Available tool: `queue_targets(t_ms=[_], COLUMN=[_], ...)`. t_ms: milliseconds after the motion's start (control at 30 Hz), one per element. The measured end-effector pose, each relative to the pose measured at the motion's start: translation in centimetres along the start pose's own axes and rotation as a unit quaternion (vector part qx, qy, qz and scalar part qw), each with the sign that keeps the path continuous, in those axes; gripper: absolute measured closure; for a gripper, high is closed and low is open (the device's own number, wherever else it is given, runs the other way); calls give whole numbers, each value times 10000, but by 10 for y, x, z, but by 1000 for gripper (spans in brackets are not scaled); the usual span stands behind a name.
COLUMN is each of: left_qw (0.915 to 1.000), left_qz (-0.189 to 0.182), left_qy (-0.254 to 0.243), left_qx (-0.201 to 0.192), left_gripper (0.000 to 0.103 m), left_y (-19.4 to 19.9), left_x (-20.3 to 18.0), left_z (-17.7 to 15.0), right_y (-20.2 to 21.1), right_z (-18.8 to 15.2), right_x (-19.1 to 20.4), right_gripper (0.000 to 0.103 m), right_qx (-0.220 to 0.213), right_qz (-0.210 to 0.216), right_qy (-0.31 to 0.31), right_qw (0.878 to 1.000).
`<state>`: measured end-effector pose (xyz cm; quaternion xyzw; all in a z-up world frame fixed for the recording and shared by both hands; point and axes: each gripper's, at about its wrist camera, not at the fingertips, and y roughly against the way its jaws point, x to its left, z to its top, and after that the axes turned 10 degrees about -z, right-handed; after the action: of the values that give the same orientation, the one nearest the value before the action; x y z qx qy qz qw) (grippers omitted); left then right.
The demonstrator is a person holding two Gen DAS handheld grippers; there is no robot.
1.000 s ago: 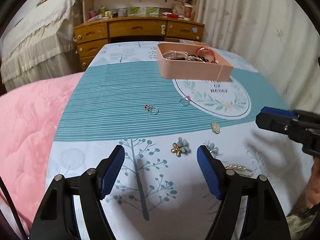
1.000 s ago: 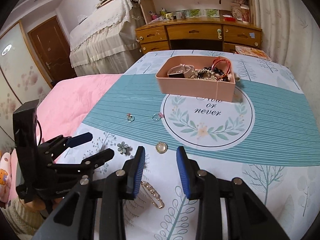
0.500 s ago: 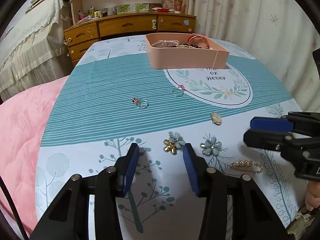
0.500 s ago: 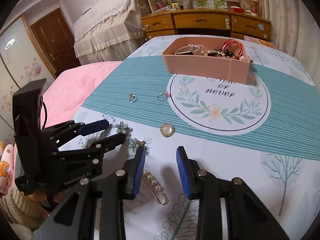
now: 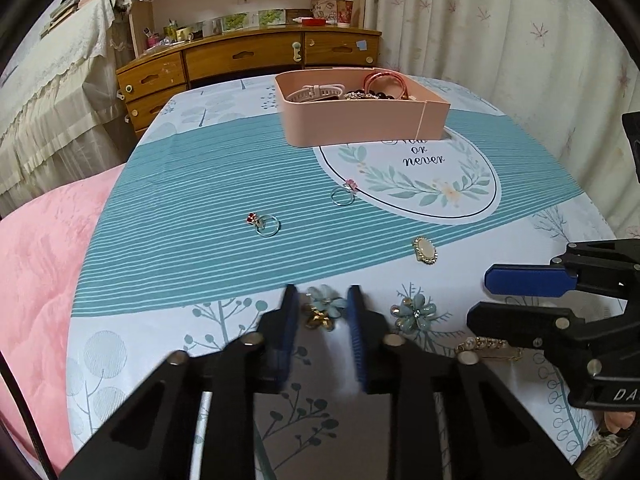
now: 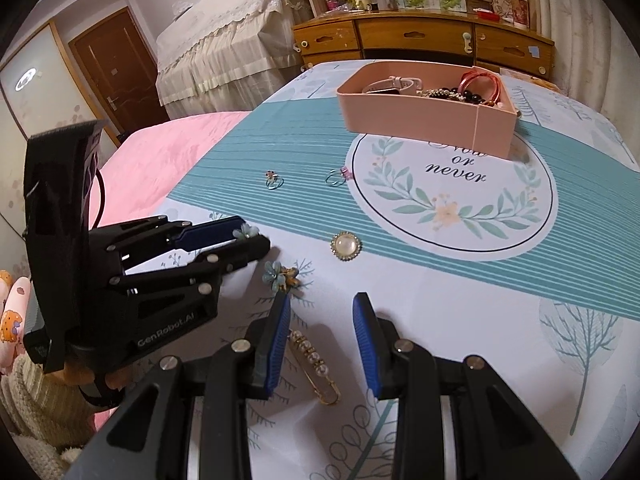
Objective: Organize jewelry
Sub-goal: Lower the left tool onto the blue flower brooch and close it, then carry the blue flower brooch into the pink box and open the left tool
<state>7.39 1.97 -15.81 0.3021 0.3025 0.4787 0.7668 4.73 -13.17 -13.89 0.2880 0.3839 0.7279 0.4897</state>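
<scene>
My left gripper (image 5: 323,300) is open and narrowed, its fingers on either side of a blue flower brooch with a gold piece (image 5: 323,309); it also shows in the right wrist view (image 6: 245,233). A second blue flower brooch (image 5: 417,311) (image 6: 280,275) lies to its right. My right gripper (image 6: 320,316) is open, low over a gold pearl pin (image 6: 316,366) (image 5: 486,346). An oval pearl brooch (image 5: 425,250) (image 6: 346,245), a red-stone ring (image 5: 264,223) and a pink-stone ring (image 5: 344,195) lie on the cloth. The pink box (image 5: 362,122) (image 6: 424,120) holds a watch, beads and bangles.
The table is covered by a teal and white printed cloth (image 5: 192,184). A pink bed (image 5: 36,264) borders its left side. A wooden dresser (image 5: 248,58) stands behind, a curtain (image 5: 500,32) at the right.
My left gripper has moved forward and narrowed around the blue and gold flower brooch. My right gripper has come closer over the pearl pin.
</scene>
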Motion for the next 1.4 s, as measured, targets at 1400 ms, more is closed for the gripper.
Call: queue_targets(t_ms=[1400], left_qw=[9952], left_qz=[-137], left_qy=[965], left_qx=[-127], left_gripper=[86], left_y=[35], left_x=[23], left_z=[-8], right_y=[-19], right_z=[10], right_x=[50], right_gripper=[83], right_qx=[-23], right_qz=[-441], right_qy=[1155], right_qw=[9923])
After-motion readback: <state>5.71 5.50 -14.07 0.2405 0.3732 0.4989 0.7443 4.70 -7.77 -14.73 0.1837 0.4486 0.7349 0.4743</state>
